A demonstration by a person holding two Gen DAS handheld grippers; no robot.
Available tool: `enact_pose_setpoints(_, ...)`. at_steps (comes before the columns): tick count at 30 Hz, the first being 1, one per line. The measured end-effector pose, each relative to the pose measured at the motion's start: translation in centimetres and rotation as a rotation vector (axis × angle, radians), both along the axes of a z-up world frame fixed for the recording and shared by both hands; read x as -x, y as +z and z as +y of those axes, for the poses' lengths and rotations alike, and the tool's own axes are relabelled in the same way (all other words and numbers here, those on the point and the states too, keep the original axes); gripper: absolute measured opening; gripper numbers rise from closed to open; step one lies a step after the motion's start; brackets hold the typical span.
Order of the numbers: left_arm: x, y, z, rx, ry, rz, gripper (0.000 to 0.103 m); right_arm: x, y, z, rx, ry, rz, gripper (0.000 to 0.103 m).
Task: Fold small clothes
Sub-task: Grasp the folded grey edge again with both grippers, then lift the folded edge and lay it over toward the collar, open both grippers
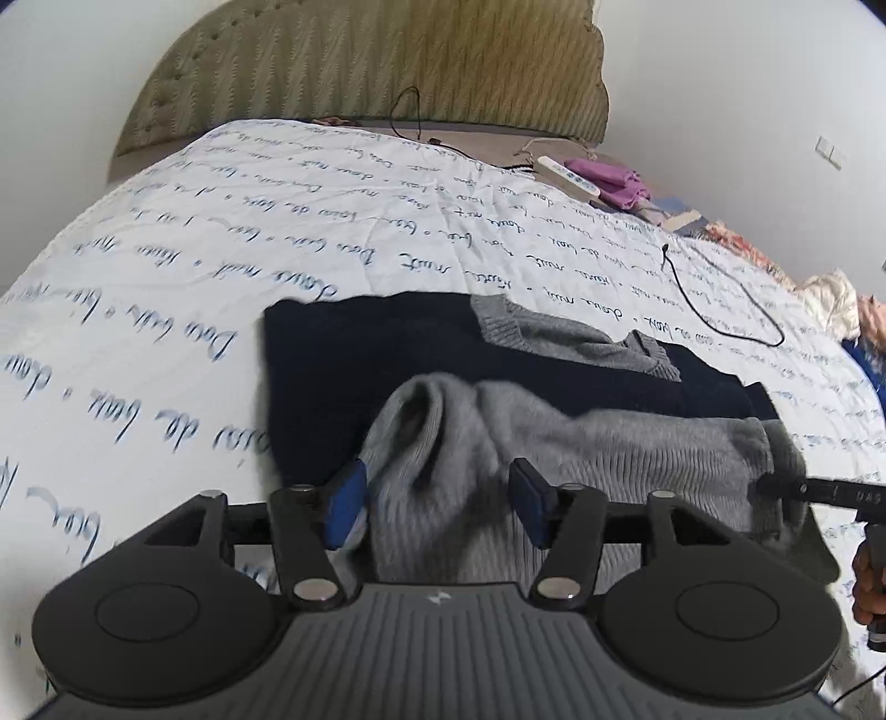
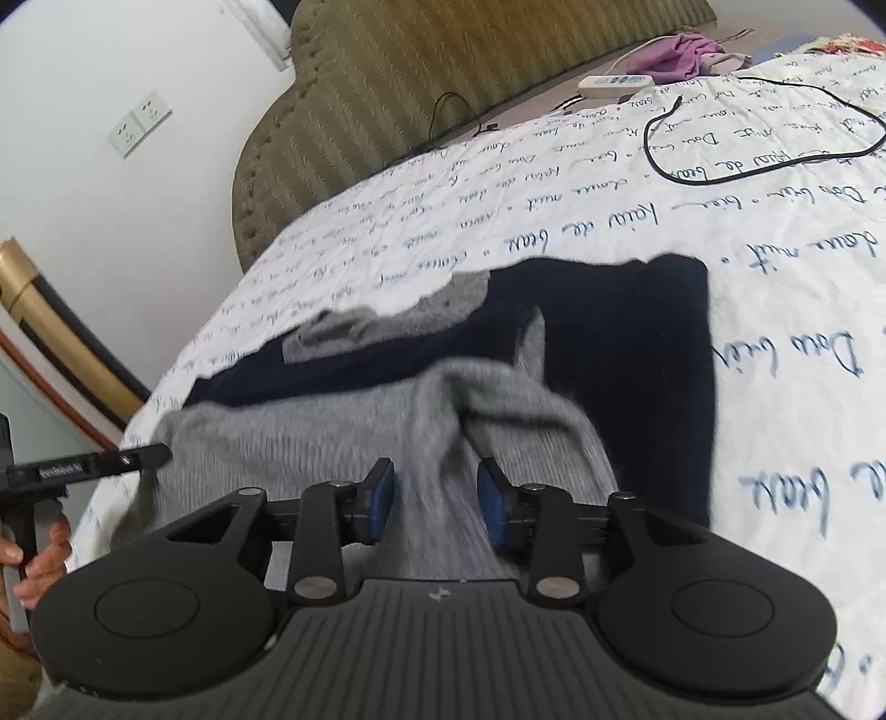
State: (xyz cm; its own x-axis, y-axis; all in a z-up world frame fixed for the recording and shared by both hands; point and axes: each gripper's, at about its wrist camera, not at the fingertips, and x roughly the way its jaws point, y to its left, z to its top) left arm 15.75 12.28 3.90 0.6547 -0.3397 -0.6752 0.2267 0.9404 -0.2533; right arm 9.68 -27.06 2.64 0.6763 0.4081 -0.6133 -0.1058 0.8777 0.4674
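Left gripper (image 1: 437,507): jaws parted about halfway, grey knit lying between the blue pads, which do not appear to press on it.
Right gripper (image 2: 436,507): jaws also apart, narrower than the left's; a ridge of grey cloth runs between the pads, seemingly loose.
Sweater (image 1: 554,437): a grey-and-navy knit lies on the bed just ahead of both grippers, its grey lower part heaped over the flat navy body.
Progress: judging by the lie of it, the bottom edge is brought up over the body and looks let go; the fold is bunched, not flat, so smoothing and further folds remain.
Bedspread (image 1: 166,266): white, with blue script.
Beyond: a black cable (image 2: 775,160), a white power strip (image 1: 567,175) and purple cloth (image 2: 684,52) by the padded headboard (image 1: 387,66).
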Motion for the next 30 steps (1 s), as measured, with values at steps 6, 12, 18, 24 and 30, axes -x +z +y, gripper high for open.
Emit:
enact_pose_setpoints(6,1.6,-1.3,0.9,0.028,0.003,0.053,0.057,1.0,-0.6,-0.5,-0.019,0.021,0.013,0.042)
enact_pose_setpoints(12,4.6,-0.3,0.8,0.036,-0.001,-0.007,0.057,1.7,-0.4,0.4,0.0,0.051,0.008,0.041)
enact_pose_setpoints(18,4.7,-0.7,0.4,0.049,-0.031,0.019,0.057,1.2,-1.0,-0.7,-0.079,-0.009,0.019,0.037)
enact_pose_setpoints(24,3.1,-2.2,0.8,0.117,0.0,0.079,0.023,1.8,-0.8,-1.0,-0.106,-0.02,0.007,0.017)
enact_pose_setpoints(30,3.7,-1.6,0.7,0.111,0.019,0.041,0.009,2.2,0.2,-2.1,-0.24,-0.016,-0.021,0.016)
